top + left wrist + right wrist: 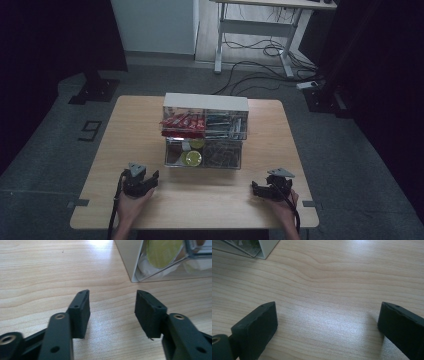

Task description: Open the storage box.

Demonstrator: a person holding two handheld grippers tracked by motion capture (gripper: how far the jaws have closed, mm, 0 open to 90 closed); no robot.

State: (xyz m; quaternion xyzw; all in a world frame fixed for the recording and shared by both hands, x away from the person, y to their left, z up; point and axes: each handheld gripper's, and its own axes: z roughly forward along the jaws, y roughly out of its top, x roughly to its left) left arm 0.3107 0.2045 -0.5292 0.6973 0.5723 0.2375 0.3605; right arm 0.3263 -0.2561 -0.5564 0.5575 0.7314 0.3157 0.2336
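A clear drawer unit (pixel 205 101) with two tiers stands mid-table. Its upper left drawer holds red packets (pixel 182 121); the lower left drawer, drawn out a little, holds yellow-green round lids (pixel 191 157). My left gripper (pixel 143 176) rests near the table's front left, pointing at the unit. In the left gripper view its jaws (pixel 113 300) stand apart over bare wood, with the drawer's corner (pixel 130 262) and a yellow-green lid (pixel 162 250) just ahead. At the front right my right gripper (pixel 265 184) is wide open (pixel 328 312) with nothing between its pads.
The wooden table (pixel 135 135) has free room left, right and in front of the unit. The right-hand drawers hold dark small items (pixel 225 125). Behind the table are a white-legged desk (pixel 255 30), floor cables (pixel 260 55) and a black stand base (pixel 95 90).
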